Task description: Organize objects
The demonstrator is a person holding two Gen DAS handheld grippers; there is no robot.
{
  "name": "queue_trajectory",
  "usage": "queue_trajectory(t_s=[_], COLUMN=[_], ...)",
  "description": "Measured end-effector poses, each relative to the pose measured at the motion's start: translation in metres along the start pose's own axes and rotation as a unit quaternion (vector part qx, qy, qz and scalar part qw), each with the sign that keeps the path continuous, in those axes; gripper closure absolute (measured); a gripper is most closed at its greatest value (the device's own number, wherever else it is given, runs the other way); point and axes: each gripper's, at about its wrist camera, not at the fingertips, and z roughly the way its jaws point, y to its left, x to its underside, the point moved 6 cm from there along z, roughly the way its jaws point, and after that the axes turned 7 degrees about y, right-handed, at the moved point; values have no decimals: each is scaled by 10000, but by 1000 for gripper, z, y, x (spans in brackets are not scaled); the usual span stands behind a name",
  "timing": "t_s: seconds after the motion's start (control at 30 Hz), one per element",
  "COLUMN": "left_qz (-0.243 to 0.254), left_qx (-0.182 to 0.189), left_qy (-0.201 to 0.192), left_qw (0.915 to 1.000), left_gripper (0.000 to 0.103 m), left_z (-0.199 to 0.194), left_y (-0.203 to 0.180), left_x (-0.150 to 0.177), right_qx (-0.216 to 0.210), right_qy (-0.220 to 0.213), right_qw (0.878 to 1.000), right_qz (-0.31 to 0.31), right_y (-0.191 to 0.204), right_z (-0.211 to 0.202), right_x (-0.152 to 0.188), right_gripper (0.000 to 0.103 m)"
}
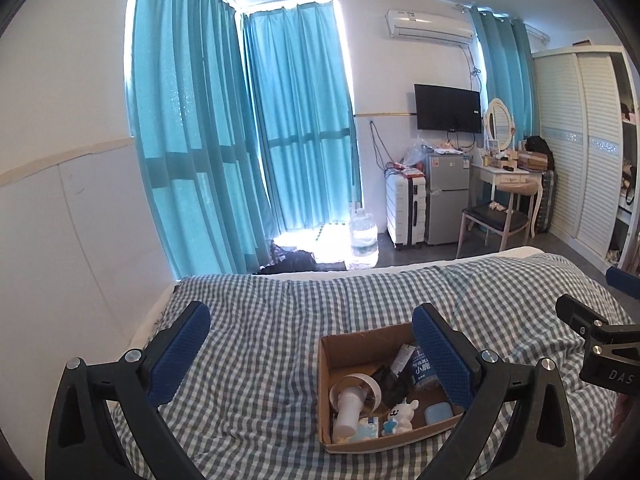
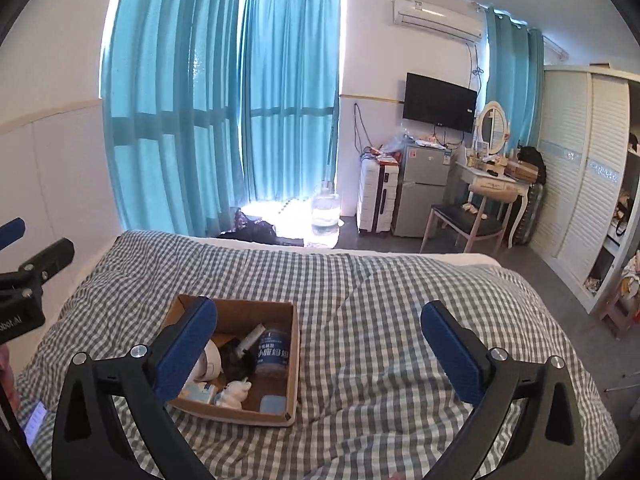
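An open cardboard box (image 1: pixel 326 392) lies on the checked bed, also in the right wrist view (image 2: pixel 294 364). It holds a white handheld fan (image 1: pixel 352 400), a blue-labelled jar (image 2: pixel 273 354), a white rabbit toy (image 1: pixel 402 416), a light blue flat case (image 1: pixel 438 414), a tissue pack (image 1: pixel 366 428) and dark items. My left gripper (image 1: pixel 312 324) is open and empty, above the box's left side. My right gripper (image 2: pixel 320 320) is open and empty, just right of the box, its left finger over the box.
The grey checked bedspread (image 2: pixel 380 300) covers the bed. Beyond it are teal curtains (image 1: pixel 240 140), a water jug (image 1: pixel 363 240), a suitcase, a small fridge (image 1: pixel 446 196), a dressing table with chair (image 1: pixel 496 216) and a wardrobe (image 2: pixel 580 184).
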Motion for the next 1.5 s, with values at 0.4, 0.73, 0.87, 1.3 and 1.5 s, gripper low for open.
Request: queue_trajectory(t_s=[0.4,0.73,0.87,1.3,1.5], left_qz=[-143,-12,-189,-32,14], left_qx=[24,-19,-44,-104,-127], left_qy=[248,473,425,405,337], left_qw=[9996,9989,9989,9991,9993], left_gripper=[0,0,0,0,0], left_z=[16,37,35,36,31], left_y=[-8,-21,-21,-32,-34], left_x=[28,55,69,102,103], right_qx=[75,29,142,480,337], right_qy=[254,363,284,112,272], right_qw=[9993,9991,9994,9975,9987], right_qz=[262,238,132,-503,-280], right_y=[-14,-18,-10,24,19], right_z=[28,55,58,60,66], right_x=[36,56,60,97,104], right_gripper=[1,1,1,1,1])
